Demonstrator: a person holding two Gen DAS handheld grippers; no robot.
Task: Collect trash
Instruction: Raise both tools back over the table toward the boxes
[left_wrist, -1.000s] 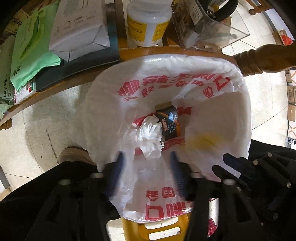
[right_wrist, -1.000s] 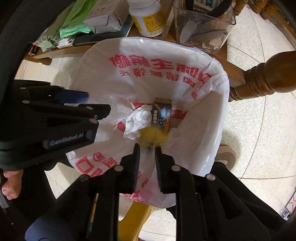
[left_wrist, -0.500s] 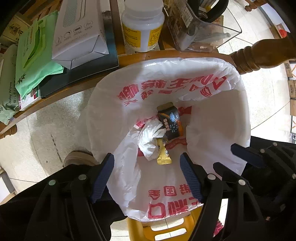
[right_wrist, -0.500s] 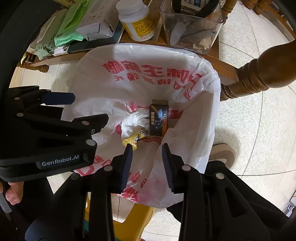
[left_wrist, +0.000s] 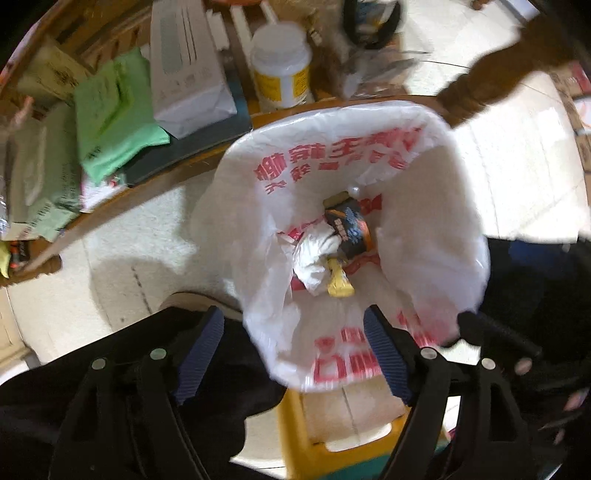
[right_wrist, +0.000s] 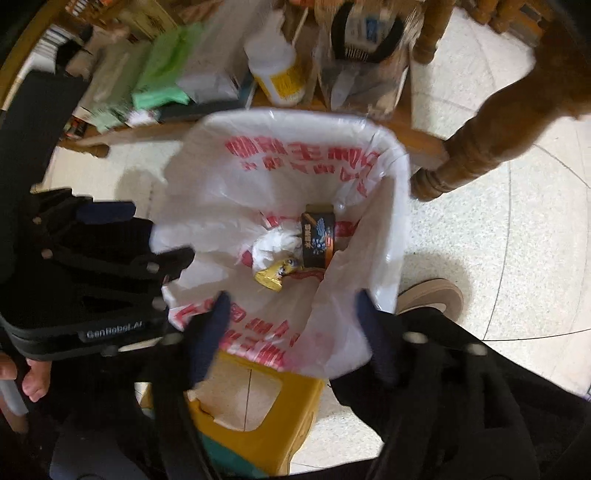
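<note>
A white bag with red print (left_wrist: 332, 162) (right_wrist: 295, 147) lines a bin below both grippers. In it lie a crumpled white tissue (left_wrist: 314, 258) (right_wrist: 273, 247), a dark carton (left_wrist: 349, 229) (right_wrist: 317, 236) and a yellow wrapper (left_wrist: 339, 284) (right_wrist: 273, 275). My left gripper (left_wrist: 295, 350) is open and empty above the bag's near rim. My right gripper (right_wrist: 291, 332) is open and empty above the near rim too. The left gripper also shows in the right wrist view (right_wrist: 110, 258), at the bag's left side.
A yellow stool (left_wrist: 332, 443) (right_wrist: 258, 413) stands under the bag. Behind it a low wooden shelf (left_wrist: 147, 184) holds a white bottle (left_wrist: 282, 66) (right_wrist: 275, 70), a white box (left_wrist: 188, 66), green packets (left_wrist: 110, 110) and a clear container (right_wrist: 365, 55). A wooden table leg (right_wrist: 480, 147) stands right. A shoe (right_wrist: 432, 295) is on the tiled floor.
The yellow wrapper left my right gripper and now lies in the bag. My right gripper has opened wide. Both grippers have drawn back and up from the bag.
</note>
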